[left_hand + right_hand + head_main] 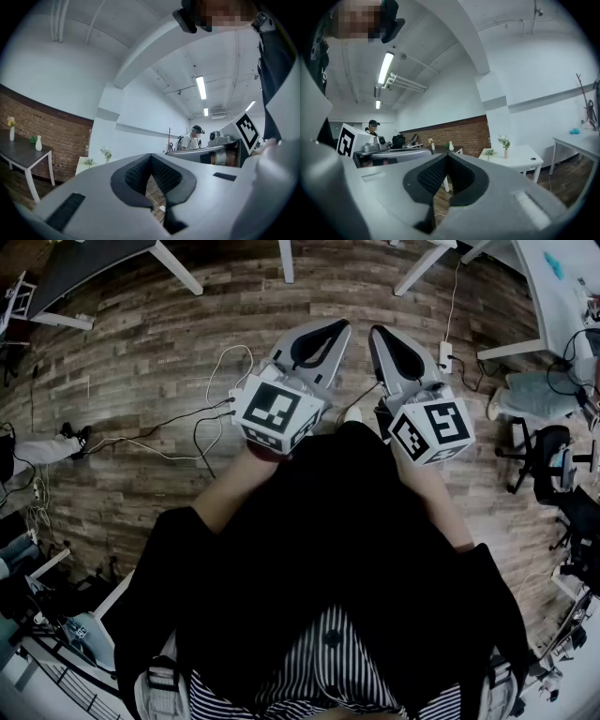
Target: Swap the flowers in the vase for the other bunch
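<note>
Far across the room stands a white table (520, 158). On it is a small vase with white flowers (505, 142), and a second green bunch (489, 152) sits beside it. The left gripper view shows the same flowers (107, 153) and bunch (89, 162) small in the distance. My left gripper (151, 155) and right gripper (447, 154) are both shut and hold nothing. In the head view, the left gripper (336, 327) and right gripper (379, 332) are side by side at waist height over the wooden floor, well away from the table.
A dark table (23, 154) by the brick wall carries two small vases (38, 143), one with a yellow flower (11, 127). Another person (194, 138) stands in the background. Cables (202, 418), a power strip (445, 355), white table legs (178, 268) and a chair (548, 465) are on the floor around me.
</note>
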`<control>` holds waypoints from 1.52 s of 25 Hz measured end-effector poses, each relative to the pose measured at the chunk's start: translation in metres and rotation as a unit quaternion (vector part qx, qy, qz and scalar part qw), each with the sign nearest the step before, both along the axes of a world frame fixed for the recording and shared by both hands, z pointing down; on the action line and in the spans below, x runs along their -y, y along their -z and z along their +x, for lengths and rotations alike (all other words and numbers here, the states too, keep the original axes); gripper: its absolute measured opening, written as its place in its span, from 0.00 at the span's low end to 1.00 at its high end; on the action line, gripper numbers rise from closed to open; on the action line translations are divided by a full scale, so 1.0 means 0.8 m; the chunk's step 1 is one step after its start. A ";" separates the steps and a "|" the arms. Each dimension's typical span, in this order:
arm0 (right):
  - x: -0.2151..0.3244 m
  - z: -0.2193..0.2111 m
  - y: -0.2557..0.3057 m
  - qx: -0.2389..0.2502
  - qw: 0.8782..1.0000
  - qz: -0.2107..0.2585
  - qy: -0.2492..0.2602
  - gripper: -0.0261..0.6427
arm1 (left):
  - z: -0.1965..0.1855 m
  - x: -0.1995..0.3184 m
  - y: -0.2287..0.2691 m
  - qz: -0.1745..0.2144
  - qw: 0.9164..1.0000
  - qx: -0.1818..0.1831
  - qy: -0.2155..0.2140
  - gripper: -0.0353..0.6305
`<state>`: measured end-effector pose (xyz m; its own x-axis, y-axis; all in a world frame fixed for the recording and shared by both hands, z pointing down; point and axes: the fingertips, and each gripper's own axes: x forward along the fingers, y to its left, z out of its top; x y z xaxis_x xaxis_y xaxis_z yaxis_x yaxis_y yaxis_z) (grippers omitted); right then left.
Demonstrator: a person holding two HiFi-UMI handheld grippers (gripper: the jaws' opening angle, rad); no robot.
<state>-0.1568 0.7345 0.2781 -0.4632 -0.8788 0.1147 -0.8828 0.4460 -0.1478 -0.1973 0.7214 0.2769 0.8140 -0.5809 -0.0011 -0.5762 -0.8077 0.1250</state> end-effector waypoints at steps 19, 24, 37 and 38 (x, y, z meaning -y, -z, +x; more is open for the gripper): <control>0.043 0.072 -0.013 0.060 0.997 0.004 0.048 0.04 | 0.083 0.055 -0.011 -0.004 1.000 0.010 0.020 0.06; 0.077 0.140 -0.011 0.071 0.997 -0.006 0.042 0.04 | 0.155 0.082 -0.009 -0.013 1.000 0.018 0.013 0.06; 0.109 0.202 -0.044 0.017 0.998 -0.021 0.058 0.04 | 0.241 0.142 -0.028 -0.036 0.998 0.038 0.043 0.06; 0.110 0.199 -0.043 0.016 0.997 -0.018 0.071 0.04 | 0.243 0.148 -0.029 -0.037 0.997 0.040 0.046 0.06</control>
<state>0.0022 0.6462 0.3127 -0.5864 -0.7998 0.1280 -0.8057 0.5598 -0.1935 -0.0033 0.6027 0.3004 0.7529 -0.6493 0.1076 -0.6581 -0.7410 0.1335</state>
